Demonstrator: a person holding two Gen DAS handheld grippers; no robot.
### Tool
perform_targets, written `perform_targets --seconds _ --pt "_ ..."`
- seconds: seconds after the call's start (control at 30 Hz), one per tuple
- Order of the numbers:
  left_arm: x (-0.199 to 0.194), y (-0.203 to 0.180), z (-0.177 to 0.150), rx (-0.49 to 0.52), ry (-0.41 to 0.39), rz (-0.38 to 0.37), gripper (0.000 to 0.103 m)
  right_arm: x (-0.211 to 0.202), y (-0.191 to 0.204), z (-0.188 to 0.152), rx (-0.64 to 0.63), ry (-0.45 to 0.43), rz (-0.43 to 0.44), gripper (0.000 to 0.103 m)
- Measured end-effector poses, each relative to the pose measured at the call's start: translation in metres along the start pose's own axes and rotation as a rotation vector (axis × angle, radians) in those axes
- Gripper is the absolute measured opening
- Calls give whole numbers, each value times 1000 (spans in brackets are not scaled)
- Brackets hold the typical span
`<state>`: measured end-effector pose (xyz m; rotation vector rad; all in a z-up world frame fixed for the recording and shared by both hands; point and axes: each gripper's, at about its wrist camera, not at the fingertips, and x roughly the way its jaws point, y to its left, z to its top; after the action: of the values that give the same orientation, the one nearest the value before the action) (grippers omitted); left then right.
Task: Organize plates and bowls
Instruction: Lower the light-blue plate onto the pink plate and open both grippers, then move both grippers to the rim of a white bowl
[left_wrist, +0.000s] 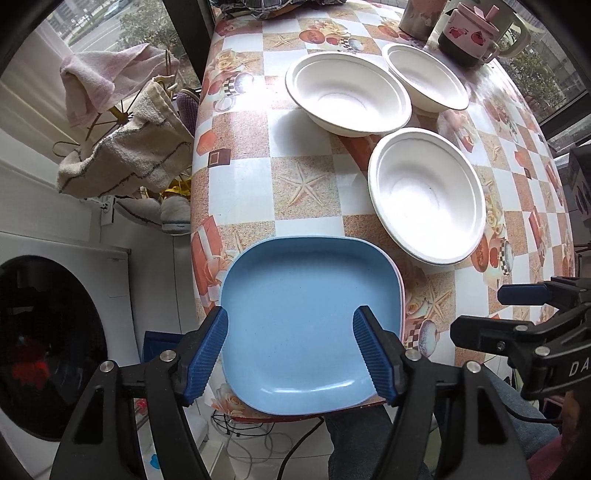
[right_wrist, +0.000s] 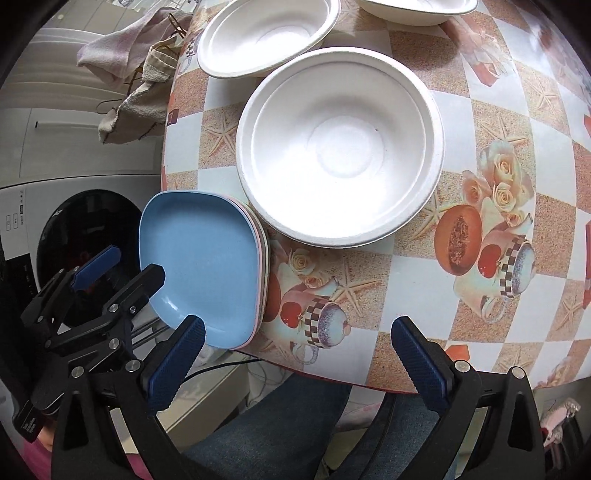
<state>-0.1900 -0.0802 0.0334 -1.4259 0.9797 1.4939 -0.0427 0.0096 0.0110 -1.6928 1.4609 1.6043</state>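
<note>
A blue square plate (left_wrist: 310, 314) (right_wrist: 203, 258) tops a small stack with pink and pale rims beneath it, at the table's near left corner. Three white bowls stand apart on the patterned tablecloth: the nearest bowl (left_wrist: 424, 195) (right_wrist: 340, 147) just beyond the stack, a second bowl (left_wrist: 347, 92) (right_wrist: 266, 33) and a third bowl (left_wrist: 424, 81) (right_wrist: 413, 9) farther back. My left gripper (left_wrist: 290, 332) (right_wrist: 135, 264) hangs open over the blue plate, pads clear of it. My right gripper (right_wrist: 297, 332) (left_wrist: 484, 312) is wide open over the table's near edge, right of the stack, holding nothing.
A lidded pink cup (left_wrist: 465, 33) and a pale jug stand at the table's far right. Towels (left_wrist: 122, 147) hang on a rack left of the table, above a washing machine (left_wrist: 44, 332). A person's jeans-clad leg (right_wrist: 277, 424) is under the near edge.
</note>
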Motion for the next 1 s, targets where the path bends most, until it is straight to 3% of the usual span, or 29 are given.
perform_targets --seconds 0.23,0.4,0.63,1.0 --pt "2 -27 32 69 -5 1 74 -9 -40 6 130 -37 -13 101" --pt "13 -39 57 95 -1 20 75 -16 -48 25 100 -76 -97 101" --pt "35 -50 88 83 35 29 75 -16 -50 64 88 -104 -112 101" --pt "75 -49 112 64 122 52 75 -3 -48 92 69 -102 -162 101"
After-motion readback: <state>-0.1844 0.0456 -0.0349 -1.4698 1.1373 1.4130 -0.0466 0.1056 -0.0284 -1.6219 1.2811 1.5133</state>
